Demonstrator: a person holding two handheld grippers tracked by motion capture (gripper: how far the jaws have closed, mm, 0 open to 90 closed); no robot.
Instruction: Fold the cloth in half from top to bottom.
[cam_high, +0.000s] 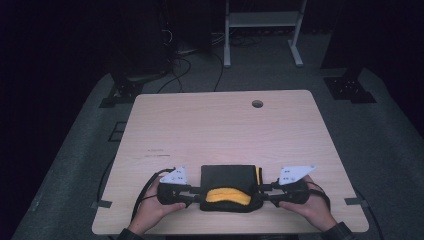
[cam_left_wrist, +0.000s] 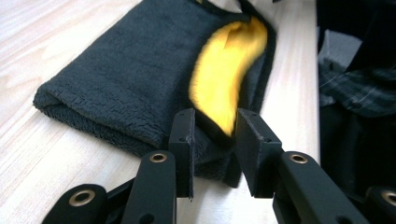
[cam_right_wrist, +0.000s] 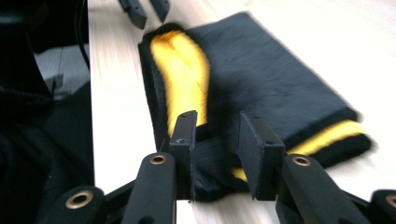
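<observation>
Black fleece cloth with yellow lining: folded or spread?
Folded: black fleece cloth with yellow lining lies as a compact stacked rectangle, layered edge showing.

folded towel (cam_high: 227, 181) between both tongs, seemingly at table (cam_high: 220, 125) front edge

The high view looks down over the table (cam_high: 220, 130); both gripper views closely share the folded cloth (cam_left_wrist: 140, 79).
</observation>
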